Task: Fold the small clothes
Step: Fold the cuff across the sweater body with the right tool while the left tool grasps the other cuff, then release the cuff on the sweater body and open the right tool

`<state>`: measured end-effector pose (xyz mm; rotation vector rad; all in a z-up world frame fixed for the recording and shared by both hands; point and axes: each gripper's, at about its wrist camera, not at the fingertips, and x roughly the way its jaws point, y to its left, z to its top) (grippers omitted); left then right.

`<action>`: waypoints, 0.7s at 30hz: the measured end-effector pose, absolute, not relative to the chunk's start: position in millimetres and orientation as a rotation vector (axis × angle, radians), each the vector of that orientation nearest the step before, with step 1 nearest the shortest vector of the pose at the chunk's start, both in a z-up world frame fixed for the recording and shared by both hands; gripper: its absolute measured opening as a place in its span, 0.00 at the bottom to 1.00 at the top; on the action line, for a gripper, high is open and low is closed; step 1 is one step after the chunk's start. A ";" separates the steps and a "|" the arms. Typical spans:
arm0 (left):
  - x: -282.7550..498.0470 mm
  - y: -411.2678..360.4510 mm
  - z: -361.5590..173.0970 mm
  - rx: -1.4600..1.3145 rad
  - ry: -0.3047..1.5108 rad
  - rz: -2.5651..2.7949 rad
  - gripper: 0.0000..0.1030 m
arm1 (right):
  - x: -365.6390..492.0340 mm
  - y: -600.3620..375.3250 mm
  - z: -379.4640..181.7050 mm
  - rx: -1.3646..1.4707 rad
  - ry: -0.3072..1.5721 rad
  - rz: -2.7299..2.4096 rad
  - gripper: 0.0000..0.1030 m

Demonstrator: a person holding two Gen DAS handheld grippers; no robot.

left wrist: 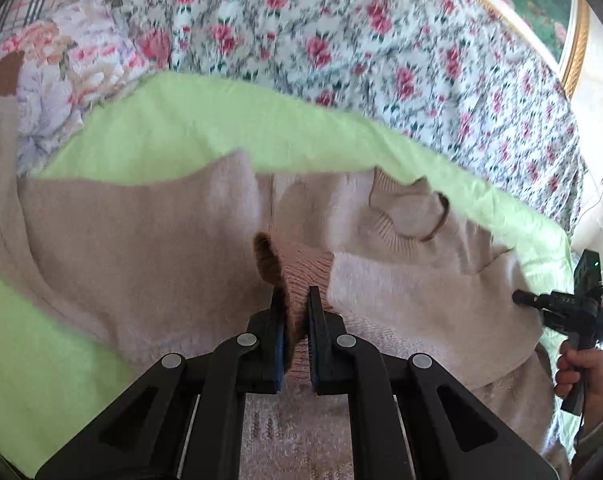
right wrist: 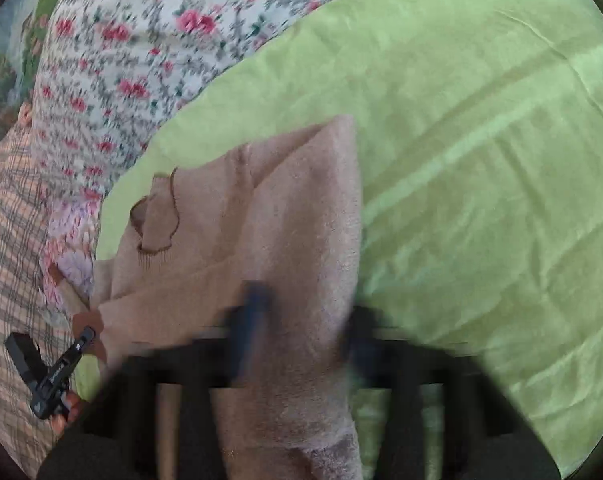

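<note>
Left tool (left wrist: 297, 320) is clenched on the brown ribbed cuff (left wrist: 289, 276) of a beige sweater (left wrist: 141, 248), the knit pinched between its two pads and drawn in over the body of the garment. Right tool (right wrist: 301, 320) is badly blurred in its own view; its fingers straddle a fold of the same sweater (right wrist: 285, 208) near its right-hand edge, and whether they are pressing the cloth cannot be told from that picture. From the left wrist view the right tool (left wrist: 521, 298) reads as closed, its tip resting against the sweater's side, with the person's hand (left wrist: 581, 372) on the handle.

The sweater lies spread on a green sheet (left wrist: 173, 120) over the bed, collar (left wrist: 417, 212) toward the flowered quilt (left wrist: 341, 40), and the far sleeve (left wrist: 1, 128) trails off toward the pillows.

Step in hand, as judged: folding the near sleeve across the chest.

Recommendations:
- Carry the cuff level and low, so the sleeve lays flat rather than bunching.
- Keep the right tool pinning the shoulder side, so the body does not drag on the sheet.
- Set the cuff down square to the side seam before letting go.
- Fluffy knit is likely to cling to the pads; open fully and lift straight off.

Risk noted: the far sleeve is not yet folded and may pull the body askew.
</note>
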<state>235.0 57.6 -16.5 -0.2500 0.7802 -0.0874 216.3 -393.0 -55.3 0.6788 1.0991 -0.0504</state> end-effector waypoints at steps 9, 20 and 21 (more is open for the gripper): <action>240.0 25.6 -36.6 -0.155 0.850 -0.131 0.07 | 216.0 -409.2 -36.0 0.482 1.165 -0.188 0.09; 224.8 36.2 -37.3 -0.125 0.866 -0.143 0.16 | 205.9 -350.2 -6.3 0.381 1.168 -0.115 0.24; 222.7 39.4 -35.3 -0.124 0.865 -0.144 0.18 | 202.0 -354.8 -14.0 0.392 1.184 -0.132 0.23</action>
